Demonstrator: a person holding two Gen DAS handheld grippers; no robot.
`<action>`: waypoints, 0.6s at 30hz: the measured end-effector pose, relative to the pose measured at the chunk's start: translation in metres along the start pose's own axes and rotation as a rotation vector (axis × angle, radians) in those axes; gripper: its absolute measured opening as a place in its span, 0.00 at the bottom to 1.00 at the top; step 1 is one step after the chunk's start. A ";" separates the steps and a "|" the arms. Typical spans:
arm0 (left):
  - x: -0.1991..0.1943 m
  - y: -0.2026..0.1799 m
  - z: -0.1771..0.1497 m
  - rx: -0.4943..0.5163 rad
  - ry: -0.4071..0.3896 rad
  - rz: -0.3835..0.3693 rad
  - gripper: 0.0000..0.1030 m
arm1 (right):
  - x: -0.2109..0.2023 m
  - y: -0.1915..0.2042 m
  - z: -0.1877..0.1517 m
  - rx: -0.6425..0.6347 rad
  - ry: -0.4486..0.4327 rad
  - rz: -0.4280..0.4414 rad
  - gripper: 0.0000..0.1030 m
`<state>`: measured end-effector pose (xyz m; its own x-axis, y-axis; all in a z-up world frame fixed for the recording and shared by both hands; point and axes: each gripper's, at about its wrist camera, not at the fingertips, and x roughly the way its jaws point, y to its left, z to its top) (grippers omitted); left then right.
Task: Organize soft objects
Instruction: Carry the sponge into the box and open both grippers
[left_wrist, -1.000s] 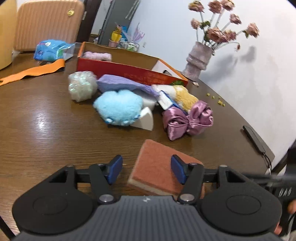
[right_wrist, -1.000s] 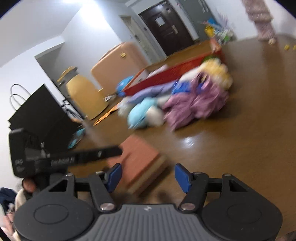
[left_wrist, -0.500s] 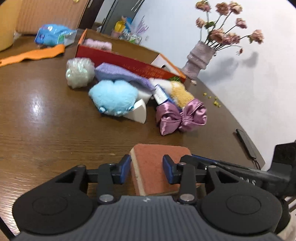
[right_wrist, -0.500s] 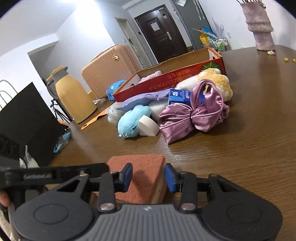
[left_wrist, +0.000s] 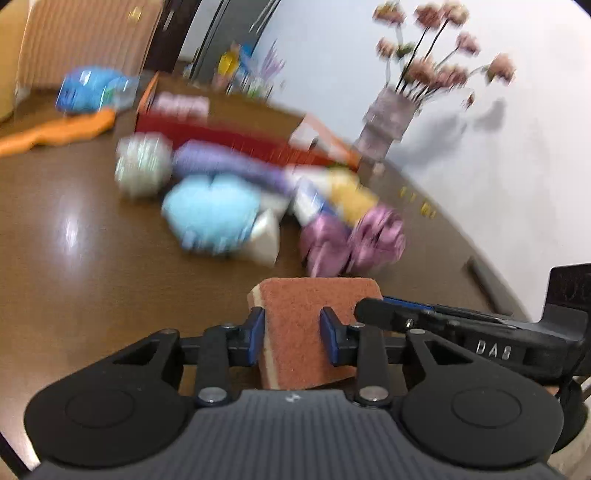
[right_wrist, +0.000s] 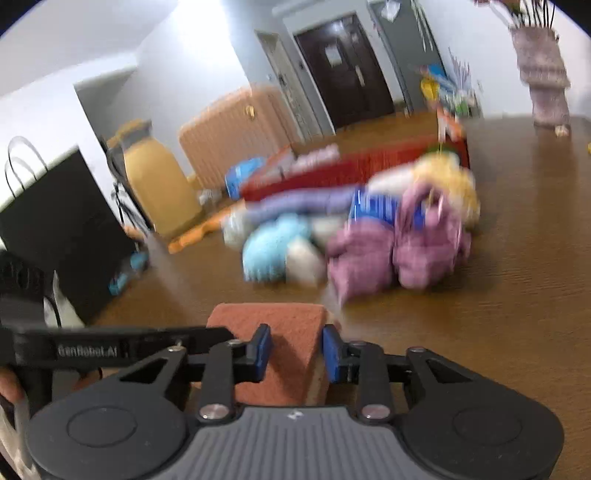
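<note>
An orange sponge (left_wrist: 317, 299) with a pale underside lies low over the brown table (left_wrist: 74, 288), gripped from two sides. My left gripper (left_wrist: 292, 334) is closing, its blue pads pressing the sponge's near edge. My right gripper (right_wrist: 296, 352) is closing too, pads squeezing the sponge (right_wrist: 273, 317), which bulges between them. The right gripper's fingers (left_wrist: 373, 306) reach in from the right in the left wrist view. Beyond lie a blue plush (left_wrist: 210, 210), a pink satin bow (left_wrist: 354, 240), a yellow plush (left_wrist: 351, 195) and a purple cloth (left_wrist: 221, 162), all blurred.
A red cardboard box (left_wrist: 229, 136) stands behind the pile, with a vase of flowers (left_wrist: 388, 122) to its right. An orange strip (left_wrist: 55, 133) and a blue packet (left_wrist: 92, 88) lie far left. A black bag (right_wrist: 55, 229) and yellow jug (right_wrist: 155, 184) stand off the table.
Both grippers have narrowed onto the sponge, which was lying flat between open jaws a second ago. The sponge now bulges up, and both views have gone blurry.
</note>
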<state>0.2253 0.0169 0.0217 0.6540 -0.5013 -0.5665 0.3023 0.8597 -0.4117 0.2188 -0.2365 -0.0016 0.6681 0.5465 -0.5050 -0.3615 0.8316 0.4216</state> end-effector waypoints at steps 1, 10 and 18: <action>-0.002 -0.001 0.015 0.002 -0.030 -0.017 0.31 | -0.004 -0.002 0.014 0.010 -0.037 0.016 0.24; 0.123 0.011 0.232 0.061 -0.060 -0.009 0.31 | 0.076 -0.063 0.225 -0.098 -0.116 -0.023 0.23; 0.299 0.050 0.298 -0.108 0.141 0.074 0.31 | 0.223 -0.158 0.309 -0.027 0.082 -0.241 0.24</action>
<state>0.6427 -0.0612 0.0441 0.5654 -0.4525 -0.6896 0.1762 0.8830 -0.4350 0.6260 -0.2770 0.0518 0.6824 0.3378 -0.6483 -0.2168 0.9404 0.2619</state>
